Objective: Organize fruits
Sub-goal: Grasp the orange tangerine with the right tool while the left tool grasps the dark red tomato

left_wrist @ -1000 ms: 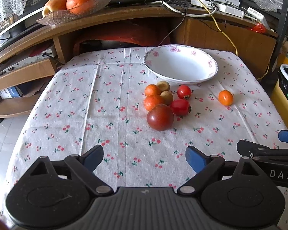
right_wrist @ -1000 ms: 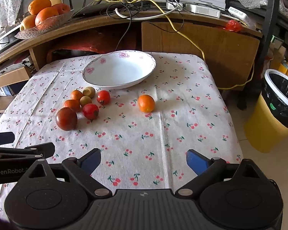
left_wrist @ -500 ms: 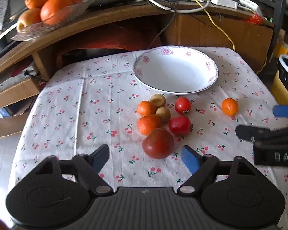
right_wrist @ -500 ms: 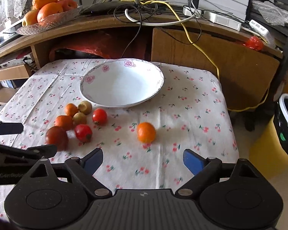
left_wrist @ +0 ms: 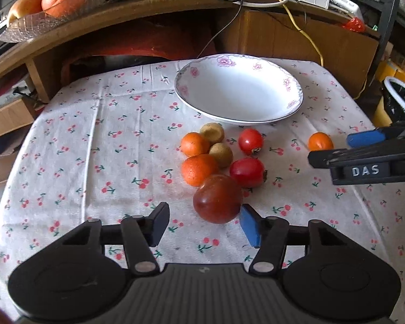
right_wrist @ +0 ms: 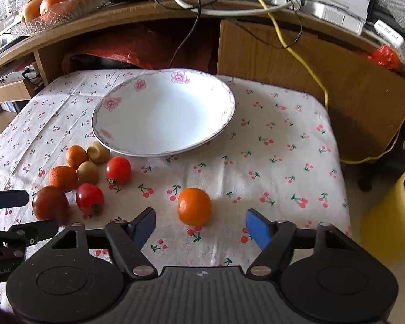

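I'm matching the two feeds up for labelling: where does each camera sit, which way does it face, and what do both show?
Left wrist: sits on the left gripper, looking forward over the dark red fruit toward the white bowl; its own open fingers show.
Right wrist: sits on the right gripper, facing the lone orange fruit; its own open fingers show.
Shared: bowl, fruit cluster, cherry-print tablecloth, and each other's gripper at the frame edge.

Blk grippers [left_wrist: 203, 222], 2 blue pads [left_wrist: 249, 225]
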A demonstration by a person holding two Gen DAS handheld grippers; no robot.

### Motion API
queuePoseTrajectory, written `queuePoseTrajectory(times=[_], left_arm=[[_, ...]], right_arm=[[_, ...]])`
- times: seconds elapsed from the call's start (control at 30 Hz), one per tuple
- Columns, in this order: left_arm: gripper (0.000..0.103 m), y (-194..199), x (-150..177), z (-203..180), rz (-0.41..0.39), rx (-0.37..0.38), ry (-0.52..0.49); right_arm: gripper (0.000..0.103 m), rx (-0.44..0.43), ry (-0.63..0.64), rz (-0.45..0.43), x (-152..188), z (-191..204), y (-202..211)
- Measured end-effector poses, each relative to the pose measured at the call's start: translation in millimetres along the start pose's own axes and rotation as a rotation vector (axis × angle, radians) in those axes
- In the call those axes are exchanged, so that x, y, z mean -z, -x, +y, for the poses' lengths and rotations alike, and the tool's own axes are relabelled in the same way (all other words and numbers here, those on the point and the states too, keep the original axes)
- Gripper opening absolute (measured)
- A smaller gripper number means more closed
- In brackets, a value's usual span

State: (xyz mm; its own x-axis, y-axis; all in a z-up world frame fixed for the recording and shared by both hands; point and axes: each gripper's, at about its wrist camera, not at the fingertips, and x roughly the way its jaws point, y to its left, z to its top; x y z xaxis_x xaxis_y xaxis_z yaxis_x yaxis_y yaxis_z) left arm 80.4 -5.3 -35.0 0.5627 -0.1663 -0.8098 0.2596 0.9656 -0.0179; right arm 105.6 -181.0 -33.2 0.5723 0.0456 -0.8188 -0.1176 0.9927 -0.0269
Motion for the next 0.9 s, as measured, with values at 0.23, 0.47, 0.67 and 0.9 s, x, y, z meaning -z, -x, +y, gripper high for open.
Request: queuePoseTrajectory(times=[0.23, 0.47, 0.67, 0.9], left_arm=[[0.052, -13.5, 0.3, -2.9, 0.034, 0.033, 0.011], [0.049, -14.5, -1.8, -3.7, 0.008, 0.041, -0.002], [0.048, -15.9, -2.9, -2.8, 0.001, 0.053, -0.004], [0.047, -11.8, 1.9, -3.5, 0.008, 0.089, -0.037]], right_arm=[[0.049, -0.023, -0.005, 0.024, 1.6, -1.2, -8.5], [0.027, -0.024, -0.013, 0.019, -0.5, -4.0, -8.9], [0.021, -0.047, -0.021, 0.021, 1.1, -5.7, -6.1], [0.021, -0.095, -0.001, 0.028, 5.0, 0.4, 2.6]])
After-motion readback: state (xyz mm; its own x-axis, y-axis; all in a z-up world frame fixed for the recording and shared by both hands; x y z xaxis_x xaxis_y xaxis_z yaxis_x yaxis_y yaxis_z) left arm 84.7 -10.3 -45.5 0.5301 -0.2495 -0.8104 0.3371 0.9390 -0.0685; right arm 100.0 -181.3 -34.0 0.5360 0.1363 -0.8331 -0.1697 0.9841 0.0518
